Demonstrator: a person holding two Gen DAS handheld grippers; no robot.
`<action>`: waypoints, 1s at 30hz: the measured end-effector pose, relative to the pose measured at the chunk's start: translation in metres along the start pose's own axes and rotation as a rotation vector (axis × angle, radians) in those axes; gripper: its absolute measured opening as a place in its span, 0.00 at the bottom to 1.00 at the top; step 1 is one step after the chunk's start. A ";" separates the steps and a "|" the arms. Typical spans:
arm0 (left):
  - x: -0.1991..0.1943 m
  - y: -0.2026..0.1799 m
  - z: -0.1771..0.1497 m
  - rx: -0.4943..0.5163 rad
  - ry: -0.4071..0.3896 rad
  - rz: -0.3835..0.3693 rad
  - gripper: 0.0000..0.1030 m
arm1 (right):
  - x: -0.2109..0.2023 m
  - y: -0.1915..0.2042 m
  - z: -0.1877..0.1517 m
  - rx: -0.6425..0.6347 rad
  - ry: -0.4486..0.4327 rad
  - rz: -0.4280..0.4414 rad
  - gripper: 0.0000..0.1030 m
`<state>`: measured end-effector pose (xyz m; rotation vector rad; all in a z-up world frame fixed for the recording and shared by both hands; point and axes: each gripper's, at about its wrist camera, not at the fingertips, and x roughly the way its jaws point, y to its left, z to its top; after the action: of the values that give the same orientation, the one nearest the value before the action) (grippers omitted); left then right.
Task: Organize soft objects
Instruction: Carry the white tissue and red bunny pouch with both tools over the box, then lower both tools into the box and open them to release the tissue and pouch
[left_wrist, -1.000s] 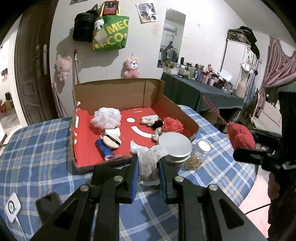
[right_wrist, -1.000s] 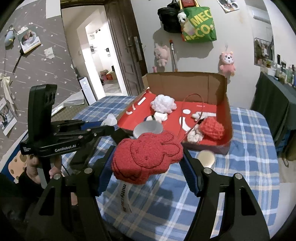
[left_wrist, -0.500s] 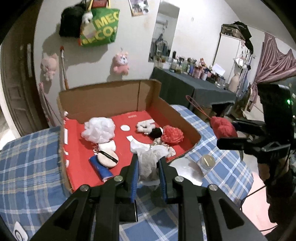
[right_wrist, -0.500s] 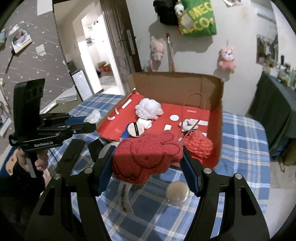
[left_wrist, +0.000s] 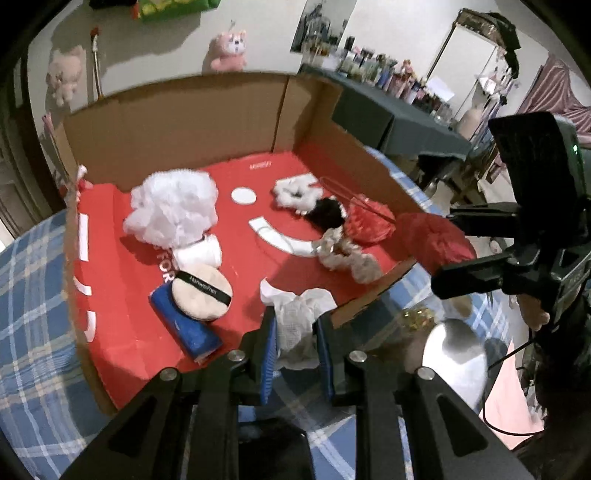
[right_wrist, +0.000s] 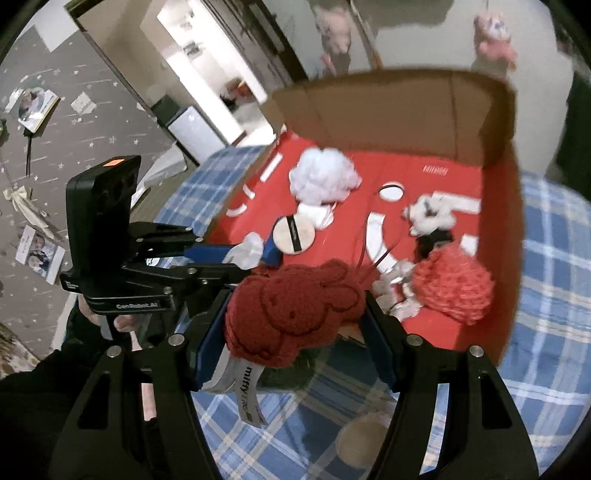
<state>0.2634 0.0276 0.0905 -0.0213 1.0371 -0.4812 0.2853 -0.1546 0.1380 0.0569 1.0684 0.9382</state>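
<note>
Both hands are mid-delivery, each bringing a soft thing to the red-lined box. The left tongs are clamped on a crumpled white cloth, low in the centre of the left view, right over the box's near edge. The right tongs are clamped on a red knitted bunny with its label dangling, at the lower middle of the right view, just short of the box's front lip and over the checked desk. Already in the box are a white puff, a round pad and a red pom. To my eye the next move calls for carrying each piece a little further over the red floor, finding a bare patch, then parting the tongs. Both tools tilt steeply downward toward the box; the right one shows at the right edge of the left view.
</note>
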 end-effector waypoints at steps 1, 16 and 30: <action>0.004 0.002 0.000 -0.004 0.012 -0.004 0.21 | 0.007 -0.003 0.002 0.007 0.022 0.008 0.64; 0.041 0.027 0.010 -0.028 0.125 0.043 0.21 | 0.062 -0.027 0.020 0.094 0.224 0.091 0.64; 0.044 0.051 0.004 -0.035 0.120 0.196 0.21 | 0.071 -0.061 0.021 0.097 0.255 -0.163 0.64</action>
<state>0.3042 0.0555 0.0442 0.0780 1.1526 -0.2886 0.3496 -0.1367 0.0696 -0.0710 1.3339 0.7584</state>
